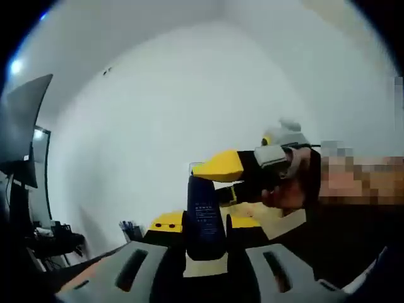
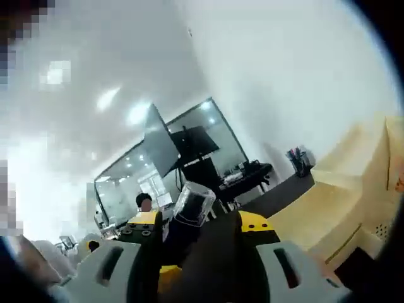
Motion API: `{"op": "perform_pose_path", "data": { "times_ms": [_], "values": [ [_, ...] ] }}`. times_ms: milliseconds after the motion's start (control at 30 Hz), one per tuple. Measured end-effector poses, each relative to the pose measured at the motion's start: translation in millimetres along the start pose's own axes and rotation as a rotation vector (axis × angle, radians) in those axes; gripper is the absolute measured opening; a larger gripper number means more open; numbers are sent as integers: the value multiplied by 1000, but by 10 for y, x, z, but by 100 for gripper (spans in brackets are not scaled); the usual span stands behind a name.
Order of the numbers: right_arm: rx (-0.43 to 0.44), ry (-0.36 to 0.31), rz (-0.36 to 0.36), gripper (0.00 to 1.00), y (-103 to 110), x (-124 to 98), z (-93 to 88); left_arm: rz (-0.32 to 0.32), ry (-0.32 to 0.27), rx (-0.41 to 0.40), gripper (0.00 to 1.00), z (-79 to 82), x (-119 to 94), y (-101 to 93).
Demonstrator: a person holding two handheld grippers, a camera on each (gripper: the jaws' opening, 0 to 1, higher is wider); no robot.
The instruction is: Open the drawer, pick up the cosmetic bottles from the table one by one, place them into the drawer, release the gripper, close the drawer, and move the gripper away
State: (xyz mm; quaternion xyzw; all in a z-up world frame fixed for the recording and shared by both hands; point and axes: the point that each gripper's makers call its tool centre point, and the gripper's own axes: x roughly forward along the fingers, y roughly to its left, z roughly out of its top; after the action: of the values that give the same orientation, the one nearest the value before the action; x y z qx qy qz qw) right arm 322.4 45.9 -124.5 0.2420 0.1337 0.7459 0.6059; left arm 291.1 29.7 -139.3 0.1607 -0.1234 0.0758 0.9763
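Holding 2 cosmetic bottles aloft: dark blue bottle [image 1: 205,221] is pinched upright between the left gripper [image 1: 205,249] jaws; clear-capped bottle [image 2: 189,218] sits tilted between the right gripper [image 2: 196,243] jaws, apparently clamped. Beyond the left jaws, the right gripper's yellow tip hovers just above the blue bottle. Cream drawer unit [image 2: 353,189] lies right of the right jaws. Judgement: lower 1 bottle at a time, keep each level, release only once seated inside.

Both views tilt up from close behind their jaws: left toward a white wall [image 1: 189,113], right toward a glass partition [image 2: 183,151].
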Motion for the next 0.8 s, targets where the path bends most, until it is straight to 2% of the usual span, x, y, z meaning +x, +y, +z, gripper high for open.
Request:
{"op": "perform_pose_path", "data": {
  "times_ms": [100,200,367,467,700,800],
  "values": [
    [120,-41,28,39,41,16,37,-2,-3,15,21,-3,-2,-39],
    [176,-66,17,34,4,23,58,0,2,23,21,-13,-18,-80],
    [168,-51,7,30,-14,50,15,-1,16,25,21,-68,6,-67],
    [172,-65,-12,23,-49,61,43,1,15,26,21,-81,2,-62],
    [208,-93,-2,20,-60,68,128,5,3,37,22,-72,-14,-71],
    [185,-96,-7,19,-35,70,160,20,11,66,22,-91,-2,-45]
  ]
}}
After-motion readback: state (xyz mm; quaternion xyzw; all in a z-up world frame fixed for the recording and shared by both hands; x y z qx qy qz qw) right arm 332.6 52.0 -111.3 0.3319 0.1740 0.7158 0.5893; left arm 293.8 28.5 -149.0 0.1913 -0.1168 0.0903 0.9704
